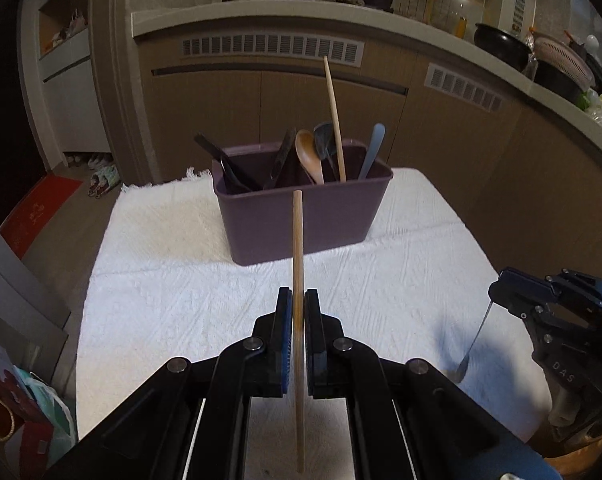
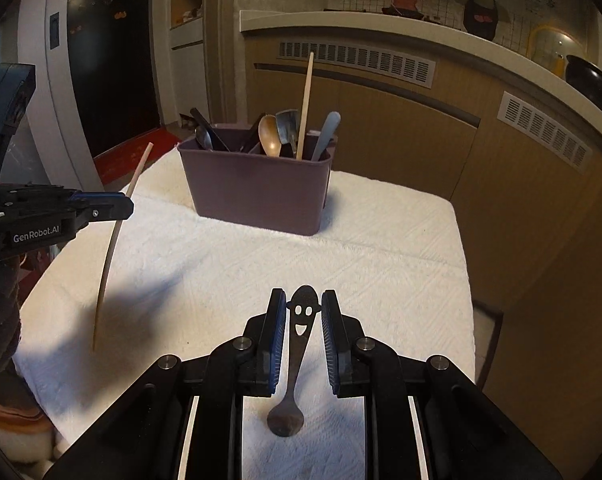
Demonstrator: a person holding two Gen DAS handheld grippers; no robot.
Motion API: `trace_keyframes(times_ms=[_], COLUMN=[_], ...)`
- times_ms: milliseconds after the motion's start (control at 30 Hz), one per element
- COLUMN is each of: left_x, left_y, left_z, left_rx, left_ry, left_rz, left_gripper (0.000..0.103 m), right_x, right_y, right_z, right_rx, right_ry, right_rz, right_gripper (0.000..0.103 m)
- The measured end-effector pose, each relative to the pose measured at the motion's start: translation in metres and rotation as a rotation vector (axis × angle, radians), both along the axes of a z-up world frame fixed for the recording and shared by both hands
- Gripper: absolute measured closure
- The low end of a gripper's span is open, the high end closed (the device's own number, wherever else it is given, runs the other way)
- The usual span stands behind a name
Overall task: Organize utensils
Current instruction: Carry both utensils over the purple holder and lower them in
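The left tongs are clamped on a wooden chopstick, held upright — a posture suited to dropping it into the purple utensil bin at the far end of the desk. The right tongs grip the smiley-face spoon by its handle end, bowl hanging down. The bin's inner compartments are largely hidden by its near wall.
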State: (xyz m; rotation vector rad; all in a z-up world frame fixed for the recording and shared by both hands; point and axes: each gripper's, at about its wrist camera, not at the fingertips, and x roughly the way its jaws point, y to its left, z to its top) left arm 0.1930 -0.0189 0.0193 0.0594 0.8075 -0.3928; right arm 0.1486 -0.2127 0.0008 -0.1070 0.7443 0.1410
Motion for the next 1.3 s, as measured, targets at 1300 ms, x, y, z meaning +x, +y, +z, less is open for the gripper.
trace_keyframes(times_ms=[1300], left_x=[0.139], left_y=[-0.019], left_z=[0.127], left_rx=[-0.099], left_ry=[-0.377], left_rz=[0.046], left_gripper=[0.099], right_x=[0.170], right_y=[0.045], right_z=[0.152], right_rx=[-0.085], right_ry=[-0.239], right_rz=[0.109], right_gripper=[0.084])
